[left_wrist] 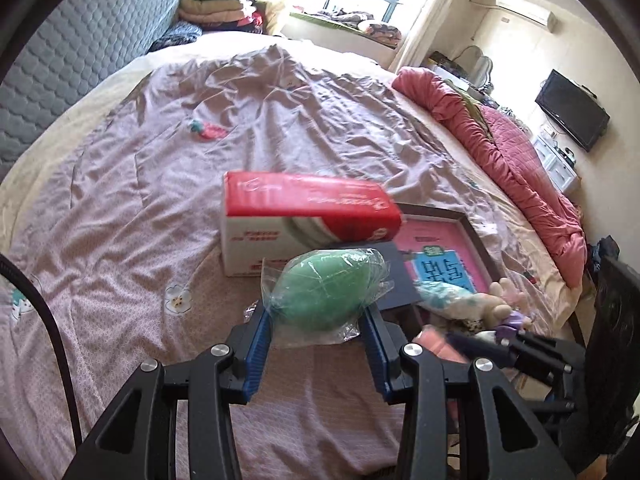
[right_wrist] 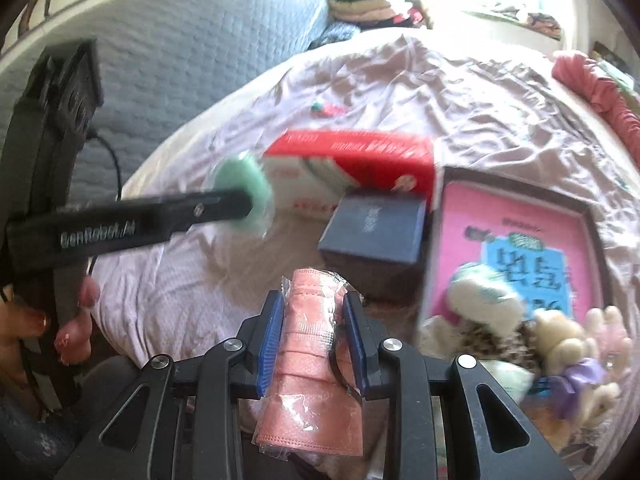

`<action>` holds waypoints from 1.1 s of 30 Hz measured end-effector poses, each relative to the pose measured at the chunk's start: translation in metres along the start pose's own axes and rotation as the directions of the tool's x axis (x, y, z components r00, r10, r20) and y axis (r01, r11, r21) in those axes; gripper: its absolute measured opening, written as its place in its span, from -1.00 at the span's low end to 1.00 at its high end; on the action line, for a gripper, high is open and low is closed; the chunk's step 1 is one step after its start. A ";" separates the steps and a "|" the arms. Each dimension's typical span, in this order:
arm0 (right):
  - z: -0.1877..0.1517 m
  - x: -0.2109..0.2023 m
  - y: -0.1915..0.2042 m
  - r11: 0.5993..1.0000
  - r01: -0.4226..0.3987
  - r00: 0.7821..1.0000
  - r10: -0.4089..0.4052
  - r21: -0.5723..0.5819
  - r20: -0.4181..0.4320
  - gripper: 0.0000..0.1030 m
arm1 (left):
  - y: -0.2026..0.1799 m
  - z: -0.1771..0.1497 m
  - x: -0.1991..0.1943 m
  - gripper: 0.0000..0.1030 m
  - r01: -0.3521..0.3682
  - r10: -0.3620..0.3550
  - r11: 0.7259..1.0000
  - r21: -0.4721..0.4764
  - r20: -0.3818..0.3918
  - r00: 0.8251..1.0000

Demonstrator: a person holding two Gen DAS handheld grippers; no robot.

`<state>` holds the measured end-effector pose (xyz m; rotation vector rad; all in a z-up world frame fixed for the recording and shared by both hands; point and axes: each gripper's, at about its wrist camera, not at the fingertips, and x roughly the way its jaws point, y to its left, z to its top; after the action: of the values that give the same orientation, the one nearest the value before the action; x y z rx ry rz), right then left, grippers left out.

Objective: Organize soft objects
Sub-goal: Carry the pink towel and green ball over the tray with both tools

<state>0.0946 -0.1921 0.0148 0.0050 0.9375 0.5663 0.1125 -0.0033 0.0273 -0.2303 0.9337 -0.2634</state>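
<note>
Both tools (left_wrist: 316, 344) (right_wrist: 314, 340) tilt downward (each gripping 1 packet).

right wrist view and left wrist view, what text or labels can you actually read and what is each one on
"GenRobot.AI", slightly blurred, on the side of the left gripper.
Red and white box: white script on the red top and red print on the white side, too blurred to read.
Pink box: large dark characters on a blue panel, not legible.
Dark blue box: faint mark on the lid, unreadable.
Pink cloth pack in the right gripper: no text visible.
</note>
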 end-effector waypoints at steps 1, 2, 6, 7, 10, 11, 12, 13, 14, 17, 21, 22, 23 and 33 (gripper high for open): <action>0.001 -0.007 -0.004 1.000 0.007 1.000 -0.007 0.009 0.016 -0.39 | -0.007 0.000 -0.003 -0.16 0.004 -0.004 1.000 0.009 0.003 1.000; 0.002 -0.014 -0.009 1.000 0.014 0.999 -0.014 0.020 0.031 -0.39 | -0.013 0.000 -0.005 -0.16 0.006 -0.006 1.000 0.017 0.006 1.000; 0.005 -0.042 -0.031 0.997 0.030 0.996 -0.037 0.073 0.087 -0.39 | -0.038 0.002 -0.012 -0.16 0.015 -0.016 0.998 0.054 0.014 1.000; 0.005 -0.049 -0.037 0.995 0.039 0.994 -0.048 0.088 0.102 -0.39 | -0.045 0.003 -0.013 -0.16 0.019 -0.020 0.998 0.064 0.015 1.000; 0.002 -0.069 -0.054 0.990 0.052 0.988 -0.070 0.132 0.139 -0.39 | -0.069 0.005 -0.014 -0.16 0.040 -0.042 0.995 0.093 0.014 0.999; 0.002 -0.075 -0.060 0.988 0.056 0.986 -0.078 0.147 0.148 -0.39 | -0.075 0.004 -0.014 -0.16 0.044 -0.045 0.994 0.100 0.013 0.999; 0.001 -0.079 -0.066 0.985 0.058 0.984 -0.084 0.162 0.157 -0.39 | -0.083 0.004 -0.013 -0.16 0.051 -0.052 0.993 0.111 0.009 0.999; 0.000 -0.085 -0.071 0.982 0.062 0.981 -0.092 0.177 0.169 -0.39 | -0.091 0.004 -0.012 -0.16 0.058 -0.059 0.991 0.121 0.006 0.998; -0.002 -0.091 -0.077 0.979 0.064 0.979 -0.099 0.191 0.177 -0.39 | -0.100 0.003 -0.011 -0.16 0.067 -0.068 0.989 0.134 0.002 0.998; -0.005 -0.104 -0.092 0.971 0.071 0.972 -0.119 0.228 0.203 -0.39 | -0.121 0.003 -0.006 -0.16 0.079 -0.079 0.984 0.160 -0.009 0.997; -0.009 -0.119 -0.108 0.961 0.077 0.963 -0.140 0.265 0.230 -0.39 | -0.142 0.002 0.003 -0.16 0.103 -0.100 0.978 0.179 -0.029 0.995; -0.010 -0.122 -0.112 0.959 0.077 0.962 -0.143 0.272 0.234 -0.39 | -0.146 0.001 0.007 -0.16 0.104 -0.099 0.977 0.184 -0.039 0.994; -0.010 -0.124 -0.115 0.957 0.078 0.960 -0.148 0.280 0.238 -0.39 | -0.151 0.001 0.010 -0.16 0.107 -0.100 0.976 0.188 -0.045 0.994; -0.019 -0.130 -0.147 0.938 0.092 0.950 -0.183 0.335 0.252 -0.39 | -0.180 -0.013 0.049 -0.16 0.112 -0.088 0.972 0.208 -0.118 0.989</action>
<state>0.0883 -0.3820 0.0662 0.3026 0.7357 0.2668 0.1072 -0.1901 0.0383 -0.0645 0.9940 -0.4710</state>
